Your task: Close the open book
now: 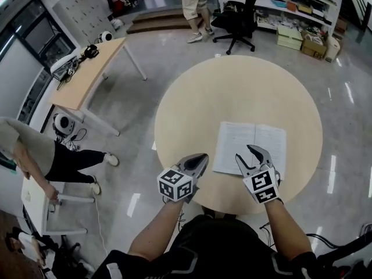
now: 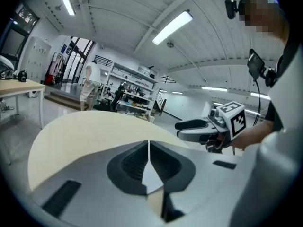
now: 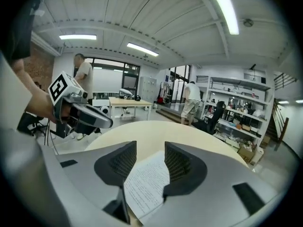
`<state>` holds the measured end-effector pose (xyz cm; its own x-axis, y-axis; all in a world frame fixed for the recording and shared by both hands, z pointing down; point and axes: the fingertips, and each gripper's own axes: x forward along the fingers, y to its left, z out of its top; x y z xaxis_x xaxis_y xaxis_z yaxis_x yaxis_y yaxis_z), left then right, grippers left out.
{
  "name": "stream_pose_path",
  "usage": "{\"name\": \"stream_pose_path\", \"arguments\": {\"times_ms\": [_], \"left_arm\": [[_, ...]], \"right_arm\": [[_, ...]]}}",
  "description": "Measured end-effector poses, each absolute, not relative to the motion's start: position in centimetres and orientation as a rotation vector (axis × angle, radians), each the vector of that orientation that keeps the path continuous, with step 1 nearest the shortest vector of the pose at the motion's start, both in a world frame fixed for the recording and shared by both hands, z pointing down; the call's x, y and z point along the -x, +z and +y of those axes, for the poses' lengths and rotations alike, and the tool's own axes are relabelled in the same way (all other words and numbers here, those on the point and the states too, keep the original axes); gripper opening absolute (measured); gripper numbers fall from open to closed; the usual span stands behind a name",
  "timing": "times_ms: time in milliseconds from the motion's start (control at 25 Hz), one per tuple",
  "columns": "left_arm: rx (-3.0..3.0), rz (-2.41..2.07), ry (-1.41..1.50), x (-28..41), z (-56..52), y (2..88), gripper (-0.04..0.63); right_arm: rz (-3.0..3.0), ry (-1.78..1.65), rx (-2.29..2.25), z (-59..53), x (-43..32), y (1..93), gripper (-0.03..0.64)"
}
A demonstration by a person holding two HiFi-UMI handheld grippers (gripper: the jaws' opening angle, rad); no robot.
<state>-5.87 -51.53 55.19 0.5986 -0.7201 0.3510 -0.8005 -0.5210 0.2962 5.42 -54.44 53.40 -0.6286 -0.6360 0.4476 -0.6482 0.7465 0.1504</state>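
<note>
1. Right gripper (image 3: 146,156): jaws spread wide, nothing pinched. A printed page showed in the gap between them. I could not tell whether the jaw tips touched the paper.
2. Left gripper (image 2: 149,148): jaws pressed together and empty. It hung just over the near edge of the table (image 1: 232,92), left of the book and apart from it.
3. Book (image 1: 268,144): lay open and flat, both pages up, close to the near edge of the table and right of its middle. In the head view the right gripper sat over the near edge of the left page.
4. Progress, as judged: closing not yet begun. No page or cover was lifted. One half must still be caught at its edge and folded over the spine onto the other.
5. Surroundings: the book was the only thing seen on the round table, so nothing there blocked the fold.
6. Well beyond the far edge: an office chair (image 1: 235,19), shelves (image 1: 290,4) and a standing person (image 1: 195,2).
7. Off to the left: a rectangular desk (image 1: 87,74) and a seated person (image 1: 64,158).
</note>
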Motion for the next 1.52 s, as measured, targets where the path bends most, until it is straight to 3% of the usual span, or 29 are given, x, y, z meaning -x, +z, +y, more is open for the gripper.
{"name": "stream_pose_path", "arguments": {"times_ms": [600, 1520], "left_arm": [[-2.151, -1.177, 0.360, 8.6, -50.3, 65.8, -0.009], [-2.151, -1.103, 0.392, 9.0, -48.1, 67.2, -0.009]], "right_arm": [[-2.118, -0.237, -0.480, -48.9, 2.4, 69.9, 0.179], [-2.013, -0.403, -0.391, -49.1, 4.1, 73.5, 0.186]]}}
